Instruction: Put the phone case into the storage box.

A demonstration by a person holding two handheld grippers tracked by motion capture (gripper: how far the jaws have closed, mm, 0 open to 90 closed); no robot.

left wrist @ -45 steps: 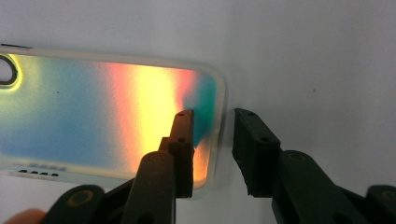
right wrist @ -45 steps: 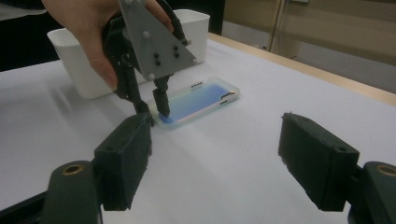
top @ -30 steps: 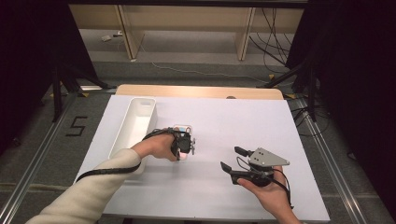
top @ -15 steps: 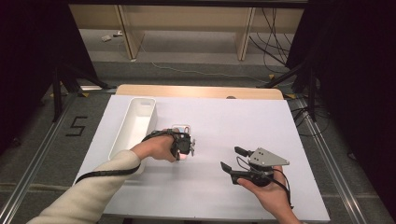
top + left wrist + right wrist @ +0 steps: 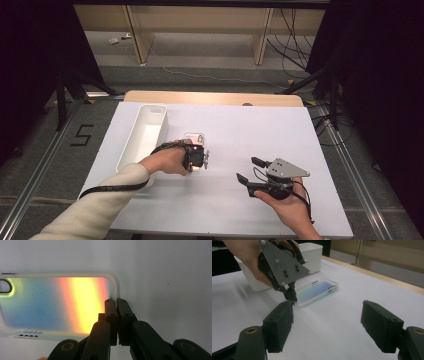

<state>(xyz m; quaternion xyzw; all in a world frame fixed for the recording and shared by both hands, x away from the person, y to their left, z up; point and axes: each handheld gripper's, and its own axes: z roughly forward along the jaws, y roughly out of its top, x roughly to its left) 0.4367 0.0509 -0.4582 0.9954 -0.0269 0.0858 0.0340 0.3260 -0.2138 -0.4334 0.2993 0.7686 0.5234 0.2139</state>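
Observation:
An iridescent phone case [image 5: 194, 138] lies flat on the white table [image 5: 235, 130], just right of the bin. My left gripper [image 5: 200, 161] points down at its near end. In the left gripper view its jaws stand pressed together on the case's clear rim [image 5: 116, 290], one inside and one outside, so the left gripper [image 5: 116, 302] is shut on it. The right gripper view shows those tips [image 5: 291, 297] at the corner of the case [image 5: 317, 291]. My right gripper [image 5: 247, 169] rests open in the hand at the front right, nothing between its jaws [image 5: 328, 315].
A long white bin [image 5: 150, 107] stands at the table's left, also seen behind the left hand [image 5: 312, 255]. A wooden strip [image 5: 215, 97] runs along the table's far edge. A sleeve [image 5: 90, 210] reaches in from the bottom left.

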